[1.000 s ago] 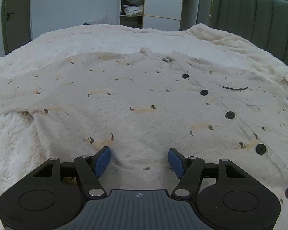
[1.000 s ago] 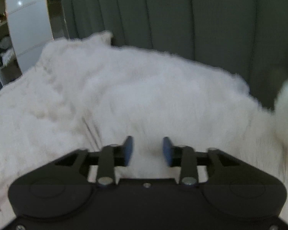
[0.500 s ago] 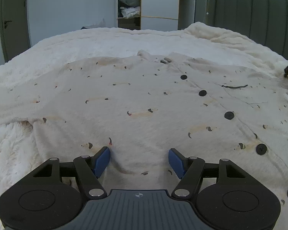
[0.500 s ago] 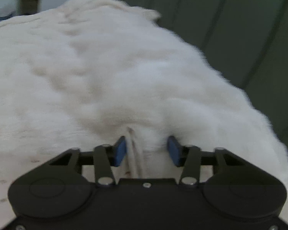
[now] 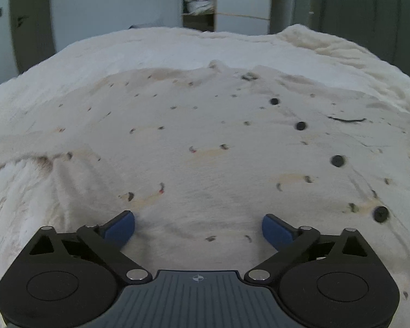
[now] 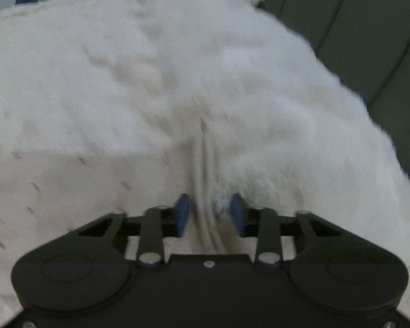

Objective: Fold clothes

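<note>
- Left wrist view: the cardigan (image 5: 205, 147) is spread flat, buttons up, on the fluffy blanket (image 5: 177, 43), ready for folding; the left gripper (image 5: 198, 228) is opening wide over its hem, nothing pinched.
- Right wrist view: the right gripper (image 6: 210, 213) is closing on a raised fabric ridge (image 6: 205, 191) at the cardigan's edge, gathered for lifting, together with some blanket fluff.

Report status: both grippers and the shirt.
Left gripper opening over the shirt, nothing between its pads. Right gripper closing on a shirt fold, fleece blanket tufts caught alongside.
</note>
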A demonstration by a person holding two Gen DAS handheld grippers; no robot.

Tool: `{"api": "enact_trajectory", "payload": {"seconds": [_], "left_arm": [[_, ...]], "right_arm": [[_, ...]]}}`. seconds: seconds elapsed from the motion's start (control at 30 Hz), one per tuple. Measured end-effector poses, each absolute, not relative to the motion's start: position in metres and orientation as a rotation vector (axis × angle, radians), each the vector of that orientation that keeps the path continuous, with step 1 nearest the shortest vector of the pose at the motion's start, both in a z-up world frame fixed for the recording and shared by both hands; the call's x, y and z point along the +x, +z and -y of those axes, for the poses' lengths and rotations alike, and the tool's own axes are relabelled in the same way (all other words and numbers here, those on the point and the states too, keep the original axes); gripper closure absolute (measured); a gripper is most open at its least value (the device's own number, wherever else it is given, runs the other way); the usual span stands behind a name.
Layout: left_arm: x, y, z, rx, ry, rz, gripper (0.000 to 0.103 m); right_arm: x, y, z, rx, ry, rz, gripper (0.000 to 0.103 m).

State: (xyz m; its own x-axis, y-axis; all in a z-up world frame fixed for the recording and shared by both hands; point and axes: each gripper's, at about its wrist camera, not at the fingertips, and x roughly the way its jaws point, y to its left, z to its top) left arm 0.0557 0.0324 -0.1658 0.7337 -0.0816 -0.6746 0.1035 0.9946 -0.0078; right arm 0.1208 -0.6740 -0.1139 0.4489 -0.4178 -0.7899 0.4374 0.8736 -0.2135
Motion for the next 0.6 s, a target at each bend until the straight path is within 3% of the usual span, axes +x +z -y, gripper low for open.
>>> {"api": "enact_trajectory", "payload": {"seconds": [0.13, 0.6], "left_arm": [[0.057, -0.169, -0.028, 0.045, -0.075, -0.746, 0.0], [0.056, -0.171, -0.026, 0.035, -0.042, -0.735, 0.0]], "right_arm": [[0.114, -0.115, 0.691, 0.107, -0.542, -0.948, 0.1], [0.123, -0.113, 0.7, 0.082, -0.496, -0.993, 0.1]]}}
